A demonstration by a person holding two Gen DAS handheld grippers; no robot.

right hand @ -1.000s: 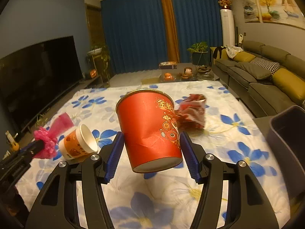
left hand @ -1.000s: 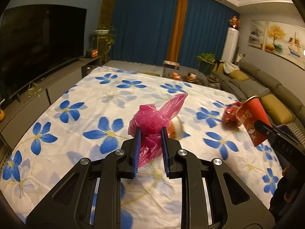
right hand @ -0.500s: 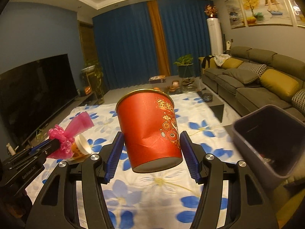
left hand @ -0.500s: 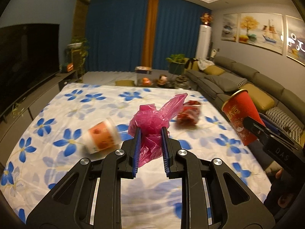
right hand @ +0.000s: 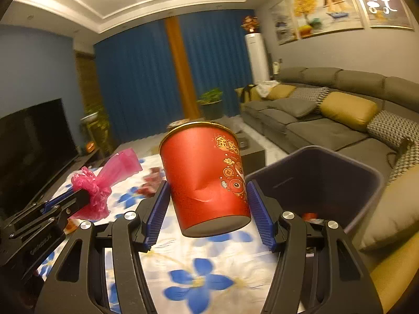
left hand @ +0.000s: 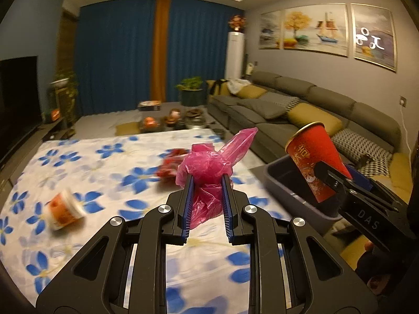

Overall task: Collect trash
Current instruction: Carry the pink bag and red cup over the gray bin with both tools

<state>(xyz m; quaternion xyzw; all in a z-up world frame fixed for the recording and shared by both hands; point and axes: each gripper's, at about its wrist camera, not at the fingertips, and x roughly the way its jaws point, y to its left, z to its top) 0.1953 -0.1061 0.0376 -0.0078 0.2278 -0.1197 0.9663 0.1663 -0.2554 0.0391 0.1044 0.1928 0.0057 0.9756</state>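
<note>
The left claw [left hand: 207, 196] is shut tight on a pink bag [left hand: 209, 167]. The bag is crumpled up. One long end of it sticks up and points to the right. The bag is up in the air, over the cloth [left hand: 99, 162].

The right claw [right hand: 208, 206] grips a red cup [right hand: 207, 175] from both sides. The cup stands almost straight, tipped a little, with its open top up. It has gold writing and a dent low on its side. The cup is held in the air too, just left of the bin [right hand: 314, 172].

The bin is gray and sits at the right edge of the cloth, near the right claw. There is a bit of trash down inside it, but it is too dark to tell what.

The cloth is white with blue flowers. On it, to the left, a small orange cup [left hand: 64, 209] lies on its side. It looks blurry. Farther back, behind the pink bag, lies a red wrapper [left hand: 170, 164], also blurry.

Past the cloth is a low table [left hand: 172, 120] with small things on it. A gray sofa [left hand: 288, 107] with yellow pillows runs along the right wall. A dark TV [right hand: 31, 141] is on the left. At the very back hang blue curtains [left hand: 117, 57], with a green plant [left hand: 191, 89] in front of them.
</note>
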